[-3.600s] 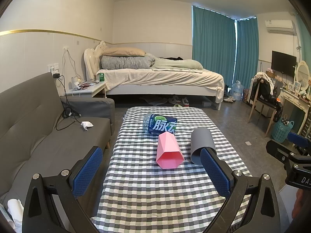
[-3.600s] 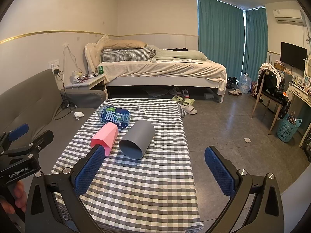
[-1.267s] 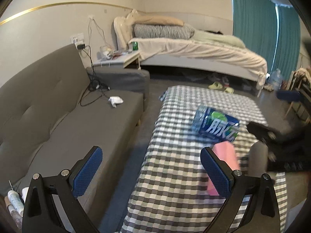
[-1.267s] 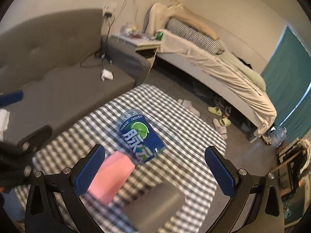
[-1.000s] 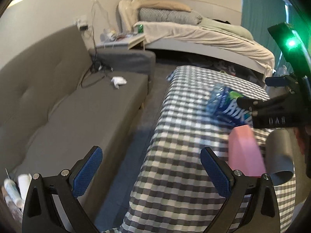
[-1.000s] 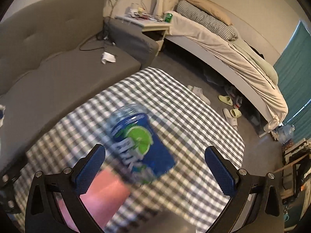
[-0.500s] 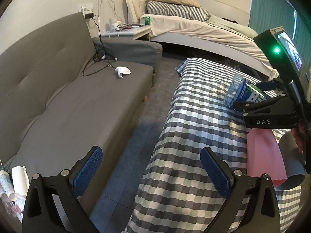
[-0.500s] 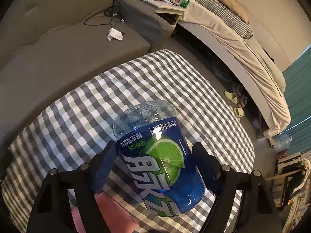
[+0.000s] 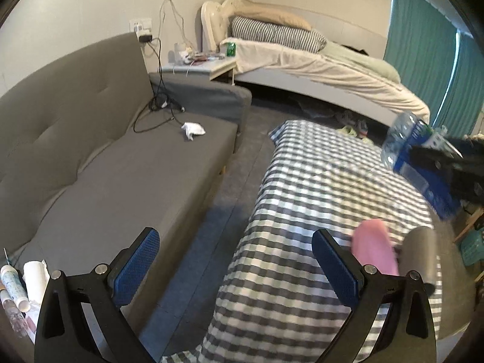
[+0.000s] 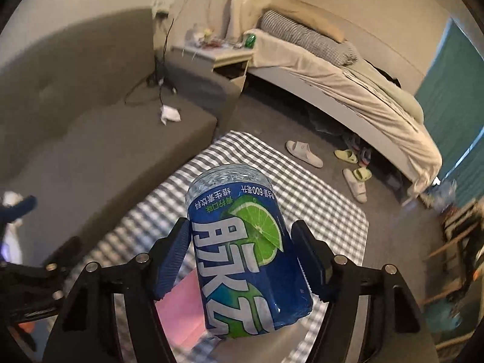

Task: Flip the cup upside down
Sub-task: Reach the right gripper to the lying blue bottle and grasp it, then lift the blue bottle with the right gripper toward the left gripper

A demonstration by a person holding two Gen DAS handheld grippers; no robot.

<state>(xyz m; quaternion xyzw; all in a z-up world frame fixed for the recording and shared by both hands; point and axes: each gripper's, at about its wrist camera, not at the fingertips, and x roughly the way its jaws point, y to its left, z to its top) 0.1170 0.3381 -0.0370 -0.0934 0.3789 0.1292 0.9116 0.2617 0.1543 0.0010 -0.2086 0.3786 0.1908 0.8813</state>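
The left gripper (image 9: 234, 260) hangs wide apart with nothing between its pads, over the near left edge of the checked table (image 9: 317, 181). On the cloth lie a pink cup (image 9: 375, 249) and a grey cup (image 9: 420, 257), side by side (what they hold cannot be seen). The right gripper (image 10: 245, 260) is clamped on the blue cup (image 10: 248, 260), a cut-off drink bottle lifted clear of the table, its clear base pointing up and away.
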